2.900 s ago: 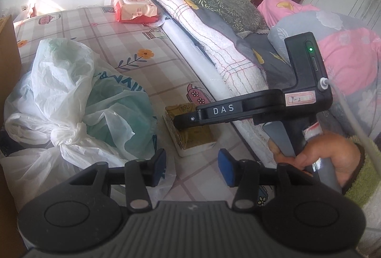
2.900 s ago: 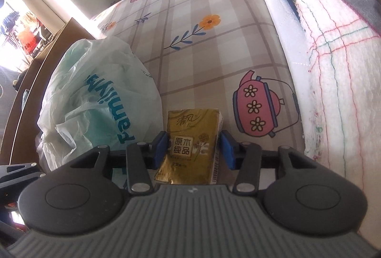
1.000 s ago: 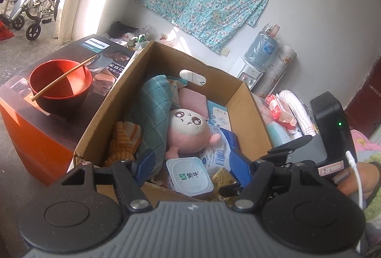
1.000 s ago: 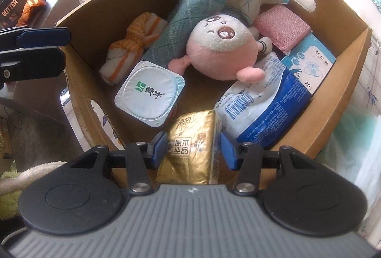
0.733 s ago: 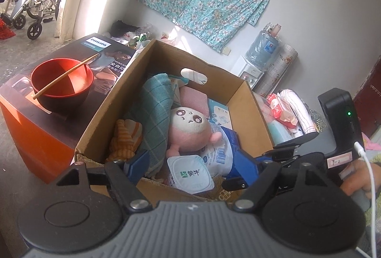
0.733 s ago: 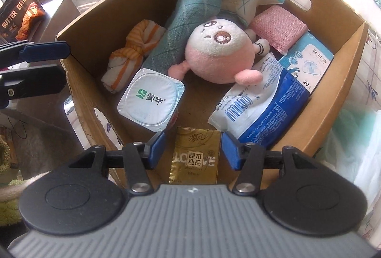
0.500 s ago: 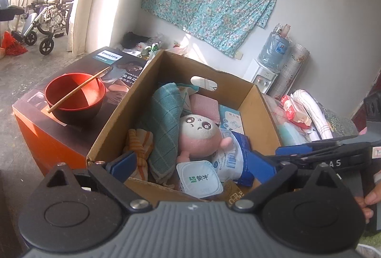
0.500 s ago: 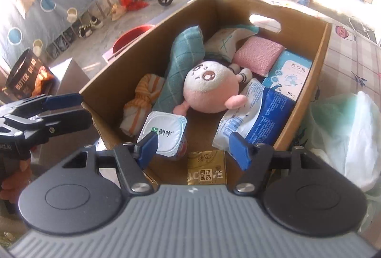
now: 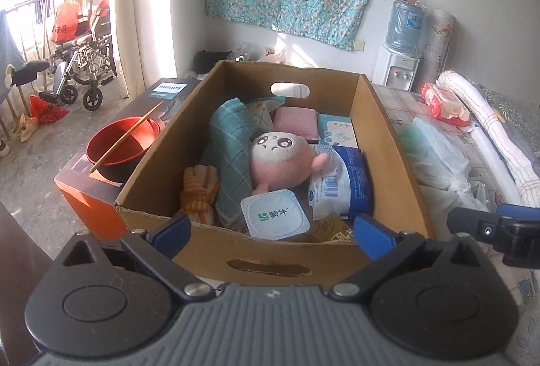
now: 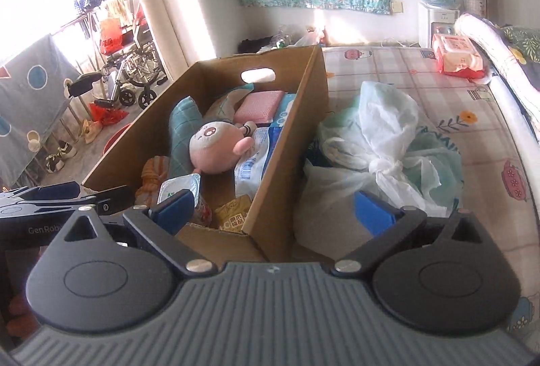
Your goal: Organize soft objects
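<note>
Both the left gripper (image 9: 273, 232) and right gripper (image 10: 275, 205) gape empty; at ten o'clock, an orange box (image 9: 168, 88) reads PHILIPS; the gold tissue pack (image 10: 233, 214) print is probably Chinese.

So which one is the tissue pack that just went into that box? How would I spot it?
Find the open cardboard box beside the bed. Look at its near end, next to the white square yogurt cup. The tissue pack lies flat there: a small, crinkly gold packet, the only gold thing in the box.

Brown cardboard box (image 9: 381, 129); pink plush toy (image 9: 280, 160); teal checked towel (image 9: 229, 143); gold tissue pack (image 10: 233, 214); red bowl (image 9: 118, 146).
</note>
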{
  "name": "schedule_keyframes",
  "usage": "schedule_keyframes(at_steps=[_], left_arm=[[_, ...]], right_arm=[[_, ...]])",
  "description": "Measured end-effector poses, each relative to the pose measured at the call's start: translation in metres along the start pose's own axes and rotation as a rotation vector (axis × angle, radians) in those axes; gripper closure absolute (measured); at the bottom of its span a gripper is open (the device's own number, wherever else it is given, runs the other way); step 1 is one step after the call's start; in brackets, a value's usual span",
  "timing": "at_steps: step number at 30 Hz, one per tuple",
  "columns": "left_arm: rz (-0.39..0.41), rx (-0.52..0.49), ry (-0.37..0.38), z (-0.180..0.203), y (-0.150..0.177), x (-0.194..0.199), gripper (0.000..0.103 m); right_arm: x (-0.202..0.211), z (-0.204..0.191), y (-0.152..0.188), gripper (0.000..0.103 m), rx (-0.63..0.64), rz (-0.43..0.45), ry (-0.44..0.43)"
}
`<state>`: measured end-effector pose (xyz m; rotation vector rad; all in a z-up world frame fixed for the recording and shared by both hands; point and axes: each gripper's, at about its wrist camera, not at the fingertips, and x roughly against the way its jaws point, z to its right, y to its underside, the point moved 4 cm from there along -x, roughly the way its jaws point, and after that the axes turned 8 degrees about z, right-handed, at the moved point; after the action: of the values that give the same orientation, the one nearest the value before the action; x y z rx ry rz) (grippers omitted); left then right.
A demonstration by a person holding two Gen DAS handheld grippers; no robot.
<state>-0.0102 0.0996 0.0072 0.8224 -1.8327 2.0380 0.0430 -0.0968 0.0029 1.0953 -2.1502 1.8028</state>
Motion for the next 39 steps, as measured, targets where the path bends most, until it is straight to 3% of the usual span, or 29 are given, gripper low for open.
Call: schedule_keyframes(at_steps=[4,8,19,39], left_arm=[[-0.086,0.044,0.016,0.003,0.011,-0.009,0.000],[-0.121,0.036,0.007,0.007,0.016,-0.009,0.000],[-0.157,-0.003,-0.027,0.010,0.021,-0.010,0.000],[-0.183,-0.019,-0.052,0.008,0.021,-0.018,0.001]], right_arm=[[-0.002,-0.001,0.012,0.001,0.000,-0.035,0.018],[-0.006,-0.005,0.018,0.001,0.032,-0.059,0.035],[-0.021,-0.002,0.025,0.001,0.035,-0.123,0.040],[-0.032,-0.004,0.026,0.001,0.052,-0.157,0.043]])
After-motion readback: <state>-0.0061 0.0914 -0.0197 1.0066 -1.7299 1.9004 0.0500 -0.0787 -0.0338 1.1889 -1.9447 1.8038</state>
